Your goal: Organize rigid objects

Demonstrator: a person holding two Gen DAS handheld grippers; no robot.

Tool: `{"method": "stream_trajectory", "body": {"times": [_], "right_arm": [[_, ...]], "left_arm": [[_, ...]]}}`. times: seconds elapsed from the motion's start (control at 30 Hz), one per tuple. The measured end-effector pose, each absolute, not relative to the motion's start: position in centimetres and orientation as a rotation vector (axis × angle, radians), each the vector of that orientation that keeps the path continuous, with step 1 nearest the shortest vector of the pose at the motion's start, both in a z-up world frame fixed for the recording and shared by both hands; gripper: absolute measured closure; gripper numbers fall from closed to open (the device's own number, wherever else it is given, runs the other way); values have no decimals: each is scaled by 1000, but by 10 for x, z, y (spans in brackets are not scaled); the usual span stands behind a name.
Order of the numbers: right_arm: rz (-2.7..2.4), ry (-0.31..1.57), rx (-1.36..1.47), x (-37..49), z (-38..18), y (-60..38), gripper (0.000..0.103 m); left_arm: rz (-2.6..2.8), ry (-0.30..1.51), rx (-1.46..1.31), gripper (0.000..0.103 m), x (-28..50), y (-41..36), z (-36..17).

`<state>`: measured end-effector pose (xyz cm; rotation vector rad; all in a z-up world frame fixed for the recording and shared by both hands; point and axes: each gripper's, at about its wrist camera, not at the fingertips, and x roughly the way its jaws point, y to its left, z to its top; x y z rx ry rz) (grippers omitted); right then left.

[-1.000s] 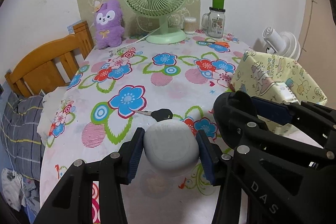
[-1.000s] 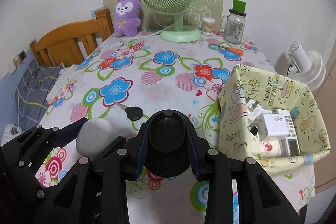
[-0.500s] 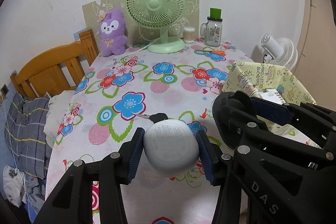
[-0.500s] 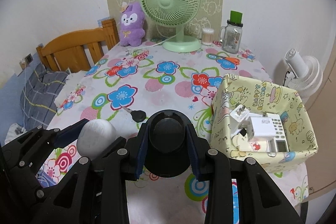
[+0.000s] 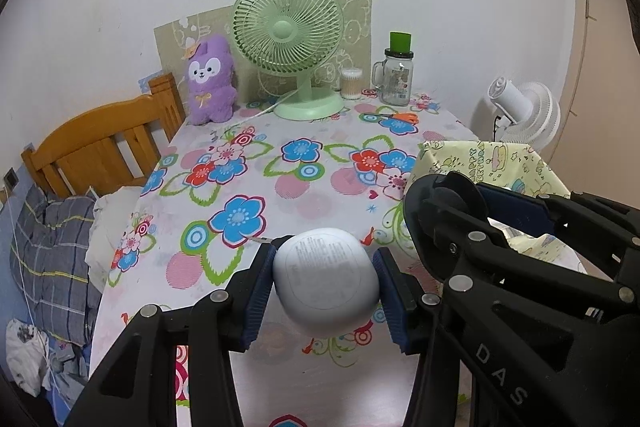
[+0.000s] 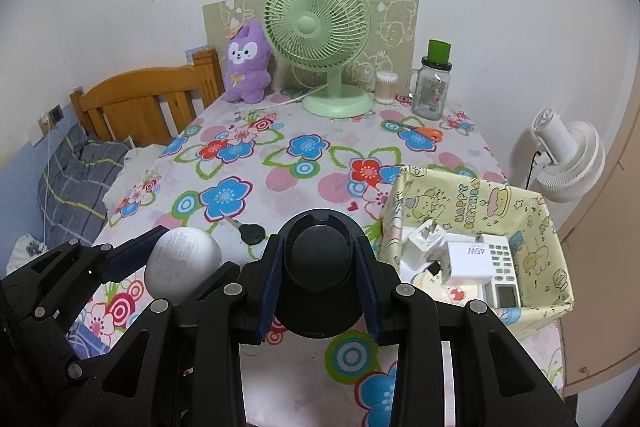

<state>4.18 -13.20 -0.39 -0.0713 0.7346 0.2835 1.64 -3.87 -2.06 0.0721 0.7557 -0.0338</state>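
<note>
My left gripper (image 5: 326, 287) is shut on a white rounded case (image 5: 326, 285), its printed underside facing the camera, held above the near part of the flowered table (image 5: 256, 147). In the right wrist view that white case (image 6: 182, 263) shows at lower left. My right gripper (image 6: 320, 275) is shut on a black rounded case (image 6: 320, 267), also held in the air. The black case (image 5: 444, 203) appears at the right in the left wrist view. A black key (image 6: 248, 231) lies on the cloth just beyond both grippers. A yellow cartoon-print box (image 6: 500, 203) at the right holds white chargers and a small keypad device.
At the table's far end stand a green fan (image 6: 318, 27), a purple plush (image 6: 244, 63), a cotton-swab pot (image 6: 386, 87) and a glass jar with a green lid (image 6: 434, 87). Orange scissors (image 6: 424, 131) lie nearby. A wooden bed frame (image 6: 148, 107) is left, a white fan (image 6: 568, 155) right.
Both grippers have risen and drawn back with their cases still held. The table looks farther away, and more of the yellow box's inside shows.
</note>
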Motion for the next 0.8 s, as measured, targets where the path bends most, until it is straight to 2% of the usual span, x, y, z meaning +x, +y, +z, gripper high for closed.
{"method": "stream_trajectory", "body": {"times": [0.8], "right_arm": [[194,724,-26,58,6,-193,65]], "left_arm": [[-136,736,112,51,39,-96,-10]]}}
